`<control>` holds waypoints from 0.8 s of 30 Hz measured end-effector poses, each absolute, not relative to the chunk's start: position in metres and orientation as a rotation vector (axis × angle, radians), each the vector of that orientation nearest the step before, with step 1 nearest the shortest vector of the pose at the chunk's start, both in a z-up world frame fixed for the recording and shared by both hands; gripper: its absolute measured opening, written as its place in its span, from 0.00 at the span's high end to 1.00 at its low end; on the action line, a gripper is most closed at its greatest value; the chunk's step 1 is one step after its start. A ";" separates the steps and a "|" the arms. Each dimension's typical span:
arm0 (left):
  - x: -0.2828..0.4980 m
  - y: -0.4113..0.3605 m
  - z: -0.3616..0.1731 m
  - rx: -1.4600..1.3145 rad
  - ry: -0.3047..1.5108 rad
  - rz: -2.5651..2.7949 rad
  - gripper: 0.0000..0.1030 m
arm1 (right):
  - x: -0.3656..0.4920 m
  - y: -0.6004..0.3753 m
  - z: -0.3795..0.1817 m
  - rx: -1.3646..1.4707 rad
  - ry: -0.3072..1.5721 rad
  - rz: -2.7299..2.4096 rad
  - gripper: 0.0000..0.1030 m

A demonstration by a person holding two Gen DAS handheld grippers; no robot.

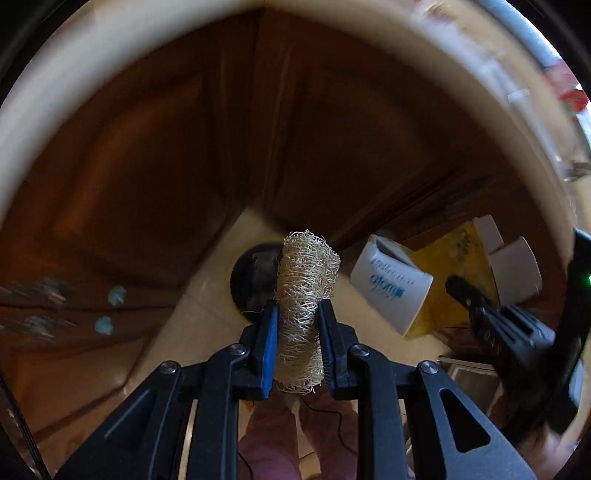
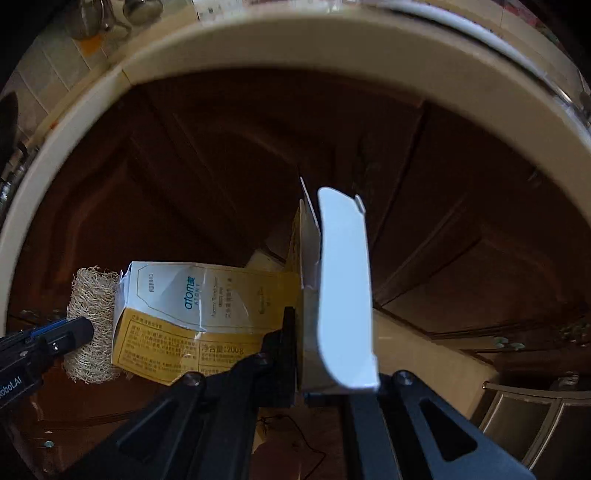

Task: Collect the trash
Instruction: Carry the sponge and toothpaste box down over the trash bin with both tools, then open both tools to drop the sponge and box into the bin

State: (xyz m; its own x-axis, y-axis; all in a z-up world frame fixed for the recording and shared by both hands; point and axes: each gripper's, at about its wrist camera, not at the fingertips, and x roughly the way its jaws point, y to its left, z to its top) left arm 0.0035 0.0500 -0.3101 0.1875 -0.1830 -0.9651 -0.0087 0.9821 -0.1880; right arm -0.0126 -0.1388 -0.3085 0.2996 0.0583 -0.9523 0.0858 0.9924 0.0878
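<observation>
My left gripper [image 1: 298, 308] is shut on a tan loofah scrubber [image 1: 304, 291], held upright between the jaws; the scrubber also shows at the left of the right wrist view [image 2: 90, 317]. My right gripper [image 2: 306, 314] is shut on a flattened yellow-and-white cardboard box [image 2: 207, 314] by its white flap [image 2: 345, 291]. The box also shows at the right of the left wrist view [image 1: 397, 286], with the right gripper [image 1: 465, 291] behind it. Both items hang in the air below the cream countertop edge [image 1: 332, 22], side by side.
Dark wooden cabinet doors [image 1: 166, 166] fill the background. A black round bin [image 1: 255, 280] stands on the beige tiled floor [image 1: 207, 302] just beyond the scrubber. A metal rack [image 2: 532, 410] sits low at the right. The person's legs [image 1: 280, 435] are below.
</observation>
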 end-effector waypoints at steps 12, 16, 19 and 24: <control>0.040 0.054 -0.561 -0.145 1.516 -0.052 0.81 | 0.015 -0.104 -0.572 0.095 1.463 -0.031 0.98; 0.051 0.049 -0.603 -0.059 1.559 -0.122 0.77 | 0.023 -0.094 -0.606 0.033 1.457 0.000 0.94; 0.055 0.045 -0.617 -0.013 1.579 -0.184 0.60 | 0.024 -0.077 -0.618 -0.047 1.461 0.047 0.92; 0.063 0.045 -0.619 0.081 1.575 -0.190 0.47 | 0.021 -0.062 -0.618 -0.058 1.474 0.156 0.77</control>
